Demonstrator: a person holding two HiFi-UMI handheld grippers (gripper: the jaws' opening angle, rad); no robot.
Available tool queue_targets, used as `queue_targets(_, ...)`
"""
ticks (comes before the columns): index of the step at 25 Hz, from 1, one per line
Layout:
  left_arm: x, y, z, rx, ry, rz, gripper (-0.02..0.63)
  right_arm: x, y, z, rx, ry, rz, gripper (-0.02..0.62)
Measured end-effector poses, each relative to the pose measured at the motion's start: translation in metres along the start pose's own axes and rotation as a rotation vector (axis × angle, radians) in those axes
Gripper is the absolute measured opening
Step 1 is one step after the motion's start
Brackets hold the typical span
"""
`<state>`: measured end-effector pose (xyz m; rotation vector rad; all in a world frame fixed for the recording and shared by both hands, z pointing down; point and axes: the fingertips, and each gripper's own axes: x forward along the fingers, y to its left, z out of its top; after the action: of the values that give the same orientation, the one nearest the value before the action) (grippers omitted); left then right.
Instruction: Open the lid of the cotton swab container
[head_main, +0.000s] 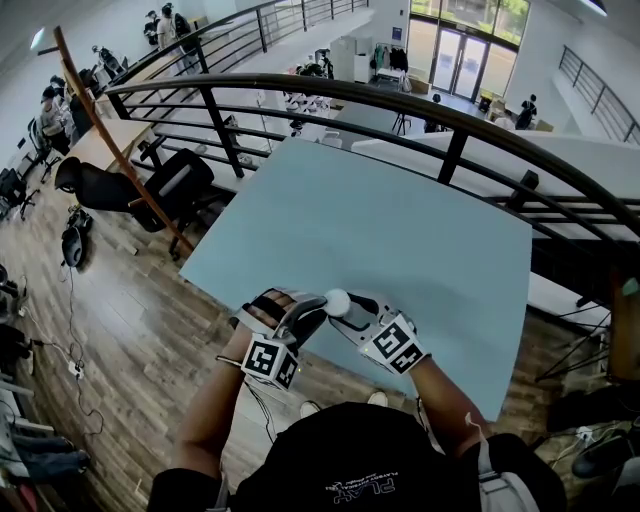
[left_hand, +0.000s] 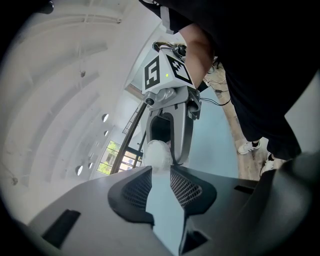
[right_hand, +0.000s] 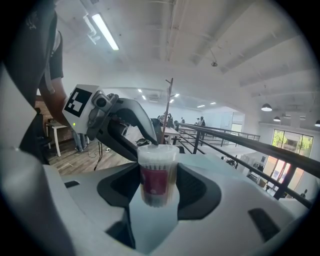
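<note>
Right gripper (right_hand: 159, 172) is clamped on the swab container (right_hand: 158, 182) body, held by the near edge of the table (head_main: 400, 230), likely bracing it so the left gripper (left_hand: 161, 167) can work the lid (left_hand: 157, 152). Left jaws are apart, tips at the lid, no clamp visible. Right gripper view shows label and swabs; left gripper view shows only the lid, end-on.

on the head view i see only the white top of the clear round plastic cotton swab container (head_main: 337, 300); the left gripper (head_main: 312, 312) and right gripper (head_main: 352, 312) hide its body. the left gripper view blurs it, so i can't tell whether those fingers (left_hand: 132, 192) touch it.
</note>
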<state>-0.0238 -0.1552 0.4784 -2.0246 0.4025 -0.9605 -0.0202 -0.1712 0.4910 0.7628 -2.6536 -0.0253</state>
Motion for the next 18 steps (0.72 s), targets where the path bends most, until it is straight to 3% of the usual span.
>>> queue_targets(18, -0.0071, 0.0004, -0.0067, -0.060, 0.009, -0.016, 0.091, 0.0048, 0.0050, 0.0017, -0.020, -0.008, 0.010, 0.216)
